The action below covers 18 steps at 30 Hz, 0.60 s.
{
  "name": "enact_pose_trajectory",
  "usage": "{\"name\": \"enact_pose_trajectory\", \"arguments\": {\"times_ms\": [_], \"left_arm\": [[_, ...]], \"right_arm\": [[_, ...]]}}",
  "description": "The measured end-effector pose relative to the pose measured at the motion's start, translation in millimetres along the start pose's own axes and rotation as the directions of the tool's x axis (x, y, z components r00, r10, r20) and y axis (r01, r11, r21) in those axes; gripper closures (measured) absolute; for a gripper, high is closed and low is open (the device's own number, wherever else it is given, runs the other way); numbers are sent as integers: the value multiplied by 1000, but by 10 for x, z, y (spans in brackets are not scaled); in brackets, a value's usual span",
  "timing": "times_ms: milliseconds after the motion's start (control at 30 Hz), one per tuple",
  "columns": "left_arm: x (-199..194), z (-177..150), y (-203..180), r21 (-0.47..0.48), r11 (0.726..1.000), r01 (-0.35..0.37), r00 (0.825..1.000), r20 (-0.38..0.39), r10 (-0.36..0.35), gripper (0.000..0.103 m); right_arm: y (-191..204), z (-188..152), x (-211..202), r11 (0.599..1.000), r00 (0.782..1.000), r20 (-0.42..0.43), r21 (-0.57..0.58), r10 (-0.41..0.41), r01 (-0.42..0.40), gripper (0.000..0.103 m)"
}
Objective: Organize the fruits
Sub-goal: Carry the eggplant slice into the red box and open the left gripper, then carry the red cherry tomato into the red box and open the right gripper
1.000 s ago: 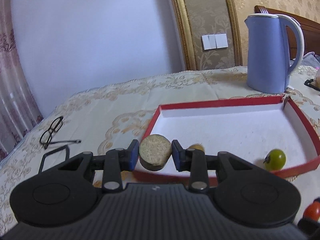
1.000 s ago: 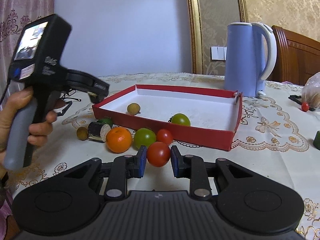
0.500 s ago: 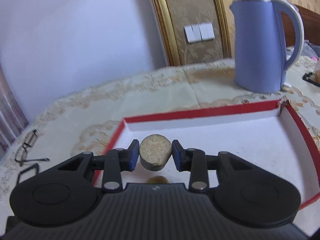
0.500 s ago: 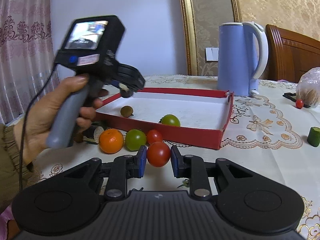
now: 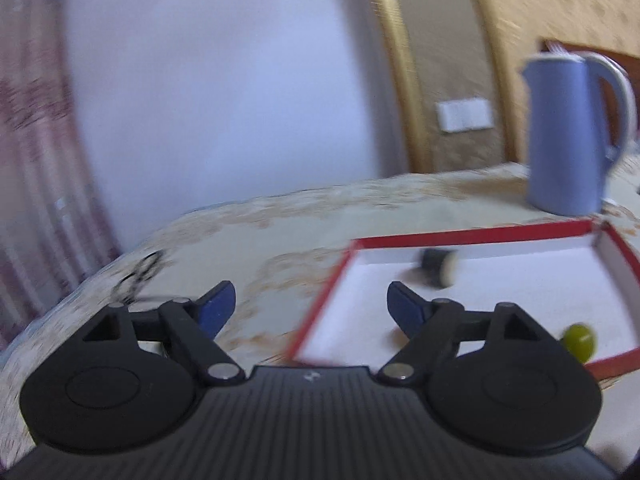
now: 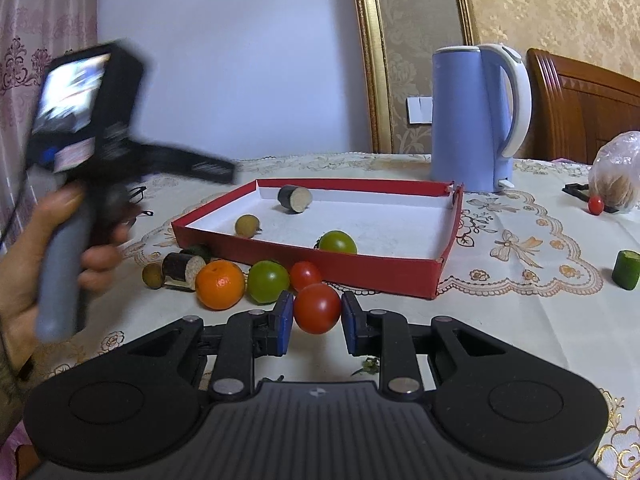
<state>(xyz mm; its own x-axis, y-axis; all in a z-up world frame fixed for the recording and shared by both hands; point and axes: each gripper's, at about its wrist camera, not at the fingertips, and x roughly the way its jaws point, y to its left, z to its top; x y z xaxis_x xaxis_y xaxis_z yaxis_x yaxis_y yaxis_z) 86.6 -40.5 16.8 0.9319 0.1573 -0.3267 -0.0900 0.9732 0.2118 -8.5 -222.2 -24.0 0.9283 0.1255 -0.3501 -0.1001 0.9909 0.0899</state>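
Left wrist view shows my left gripper [image 5: 310, 302] with jaws just swung wide and nothing between them, and the dark cut fruit piece [image 5: 438, 267] lying loose in the red box [image 5: 472, 235] near its far wall. On the right wrist view, my right gripper [image 6: 313, 322] clamps a red tomato [image 6: 317, 308] just in front of the box, beside the orange [image 6: 219, 284] and green tomato [image 6: 268, 282].

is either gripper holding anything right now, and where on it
The right gripper holds a red tomato, its pads on the left and right sides. The left gripper holds nothing; its jaws have just been opening.
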Motion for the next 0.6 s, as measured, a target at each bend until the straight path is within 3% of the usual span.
{"name": "enact_pose_trajectory", "arguments": {"times_ms": [100, 333, 433, 600], "left_arm": [[-20, -186, 301, -86, 995, -44, 999, -22, 42, 19], [7, -428, 611, -194, 980, -47, 997, -74, 33, 19], [-39, -463, 635, -207, 978, -42, 997, -65, 29, 12], [-29, -467, 613, -200, 979, -44, 998, -61, 32, 11]], "right_arm": [[41, 7, 16, 1000, 1000, 1, -6, -1, 1, 78], [163, 32, 44, 1000, 1000, 6, -29, 0, 0, 78], [185, 53, 45, 999, 1000, 13, -37, -4, 5, 78], [162, 165, 76, 998, 999, 36, -52, -22, 24, 78]]}}
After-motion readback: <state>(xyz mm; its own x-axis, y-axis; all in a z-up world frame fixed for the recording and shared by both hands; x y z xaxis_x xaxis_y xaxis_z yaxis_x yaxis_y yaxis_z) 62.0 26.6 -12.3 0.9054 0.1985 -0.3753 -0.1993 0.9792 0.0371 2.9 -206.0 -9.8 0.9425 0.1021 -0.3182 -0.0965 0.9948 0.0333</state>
